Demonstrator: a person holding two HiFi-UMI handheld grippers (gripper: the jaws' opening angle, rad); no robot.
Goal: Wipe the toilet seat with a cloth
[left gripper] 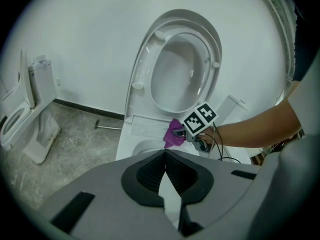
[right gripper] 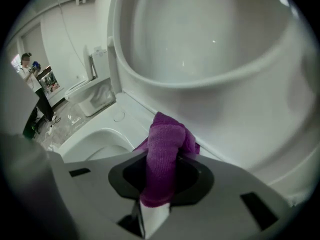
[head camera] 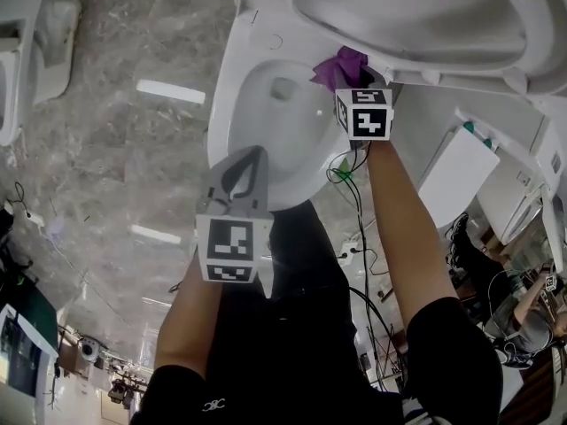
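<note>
- Right claw (right gripper: 161, 181) clamped on purple cloth (right gripper: 167, 139) by raised toilet seat (left gripper: 143, 79); left claw (left gripper: 165, 174) closed, empty.
- Wiping looks begun; next, press cloth along the seat's rim.

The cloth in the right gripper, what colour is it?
Purple; the cloth shows best in the right gripper view.

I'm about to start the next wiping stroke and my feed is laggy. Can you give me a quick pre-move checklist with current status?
1. Cloth clamped in the right gripper: ok.
2. Toilet seat raised, underside exposed: ok.
3. Cloth pressed against the seat: cannot tell.
4. Left gripper shut, empty, apart from the cloth: ok.
5. Right gripper's cable clear of the bowl rim: cannot tell.
</note>
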